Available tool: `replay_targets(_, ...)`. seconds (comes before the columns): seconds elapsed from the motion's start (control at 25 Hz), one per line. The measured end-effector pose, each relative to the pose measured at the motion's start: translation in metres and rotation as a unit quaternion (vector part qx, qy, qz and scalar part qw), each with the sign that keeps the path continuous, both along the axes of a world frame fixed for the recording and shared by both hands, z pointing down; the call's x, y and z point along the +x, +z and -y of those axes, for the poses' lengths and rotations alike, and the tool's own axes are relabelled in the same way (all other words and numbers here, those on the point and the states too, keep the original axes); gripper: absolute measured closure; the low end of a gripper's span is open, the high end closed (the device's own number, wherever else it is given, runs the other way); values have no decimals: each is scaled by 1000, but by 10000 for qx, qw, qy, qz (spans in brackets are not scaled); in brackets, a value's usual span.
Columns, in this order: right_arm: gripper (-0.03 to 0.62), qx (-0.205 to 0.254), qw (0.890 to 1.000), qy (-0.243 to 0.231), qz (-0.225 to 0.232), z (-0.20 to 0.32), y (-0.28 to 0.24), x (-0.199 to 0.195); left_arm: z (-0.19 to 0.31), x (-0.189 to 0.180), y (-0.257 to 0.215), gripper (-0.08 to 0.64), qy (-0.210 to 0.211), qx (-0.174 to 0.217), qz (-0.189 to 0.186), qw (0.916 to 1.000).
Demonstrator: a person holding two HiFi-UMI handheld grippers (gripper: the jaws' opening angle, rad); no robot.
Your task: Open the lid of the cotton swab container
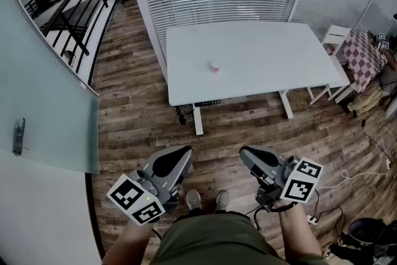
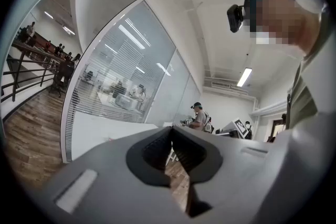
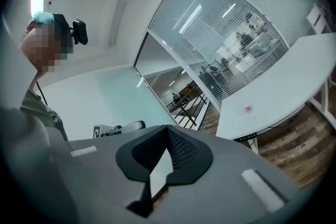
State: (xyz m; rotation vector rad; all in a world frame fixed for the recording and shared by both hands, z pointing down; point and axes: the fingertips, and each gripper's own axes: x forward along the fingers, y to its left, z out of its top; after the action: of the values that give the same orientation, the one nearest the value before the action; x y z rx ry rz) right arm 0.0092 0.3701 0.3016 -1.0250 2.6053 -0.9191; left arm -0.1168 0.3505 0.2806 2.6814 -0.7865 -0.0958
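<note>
At the far left a frosted glass panel (image 1: 43, 102) closes off the wooden floor (image 1: 136, 115), and it has no part in the task. Next comes the left tongs (image 1: 178, 157), carried low and close to the person's body, near the shoes (image 1: 193, 198). In the left gripper view their two pads are pressed together and nothing is between them. I judge they are kept so because there is nothing to carry, and a closed, lowered tool is easy to hold while standing. Further ahead, well apart from both tongs, stands the white table (image 1: 267, 46). The cotton swab container (image 1: 214, 67) sits on it alone, somewhat left of the middle, with free surface on every side. This free place probably serves the work, since one tool could steady the body from one side while the other takes the lid. The container is too small here to tell if its lid is shut. To the right of the shoes the right tongs (image 1: 252, 156) mirror the left ones, also held near the body. The right gripper view shows their pads pressed together with nothing between them, and they point toward the table. The task seems not begun: the person would first need to step up to the table and spread the pads. At the far right a small stool with a checked cloth (image 1: 364, 54) stands beside the table, and cables (image 1: 366, 174) lie on the floor
</note>
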Motion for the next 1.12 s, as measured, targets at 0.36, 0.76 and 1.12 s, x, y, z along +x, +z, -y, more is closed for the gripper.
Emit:
replay_targets(0.36,583,18,10000,-85,17,5,-1,7,5,8,-2,552,-39,28,51,10000)
replay_targets(0.76,583,17,9999,-129,-98,7,2,38,3,30,1,552,-205,26,169,9996)
replay_targets(1.12,583,-30,9999,-153,41,-1,9,79,-6,53,6,552,-451,38,265,9986)
